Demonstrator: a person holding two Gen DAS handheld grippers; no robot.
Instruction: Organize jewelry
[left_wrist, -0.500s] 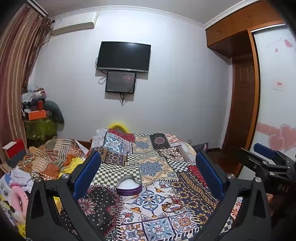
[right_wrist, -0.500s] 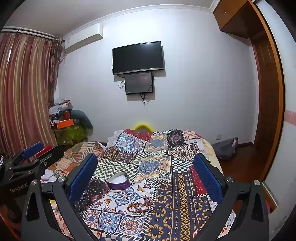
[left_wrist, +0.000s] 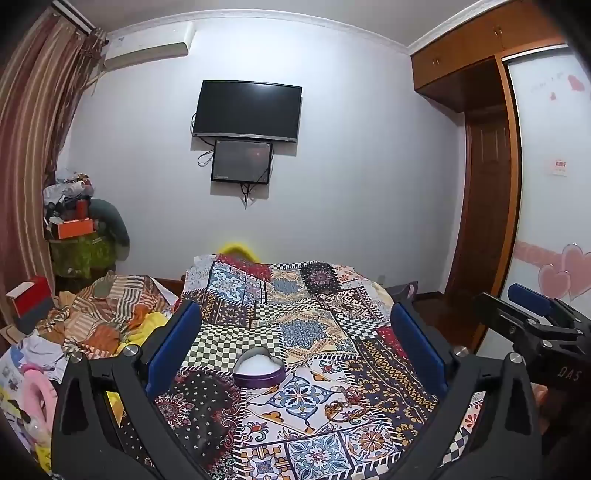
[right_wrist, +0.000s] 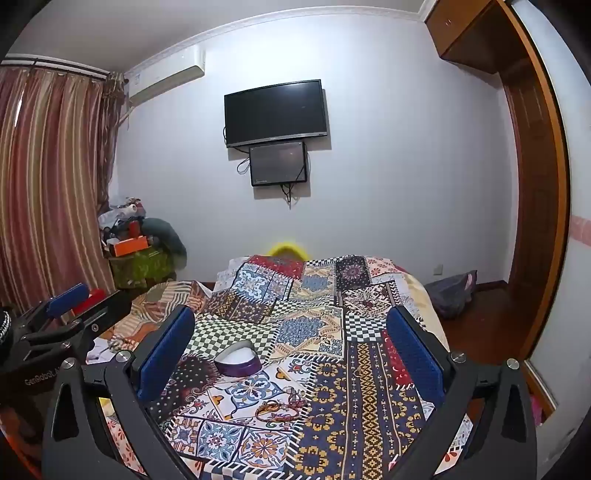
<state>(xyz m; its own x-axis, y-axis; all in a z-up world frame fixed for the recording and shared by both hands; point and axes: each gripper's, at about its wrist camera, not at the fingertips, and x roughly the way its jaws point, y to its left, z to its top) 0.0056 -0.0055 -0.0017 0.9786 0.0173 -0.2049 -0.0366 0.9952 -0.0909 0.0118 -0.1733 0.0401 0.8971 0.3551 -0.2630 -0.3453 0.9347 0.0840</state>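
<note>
In the left wrist view the left gripper hangs over the bed with its blue-padded jaws spread wide and nothing between them. The bed's patchwork cover fills the middle, flat and busy with checks and floral tiles. A heart-shaped tin, purple-walled with a pale inside, sits open on the cover between the jaws, slightly toward 7 o'clock of centre. Some jewelry, thin loops hard to tell from the print, lies near the tin at its 4 o'clock. The cover's right edge drops to bare wood floor by the door; crumpled clothes crowd the left edge at 9 o'clock. The right gripper shows at 3 o'clock. In the right wrist view the right gripper is likewise released, jaws wide and empty. The tin lies toward 8 o'clock, the jewelry below it at 6 o'clock, and the left gripper at 9 o'clock, with open floor at 3 o'clock.
</note>
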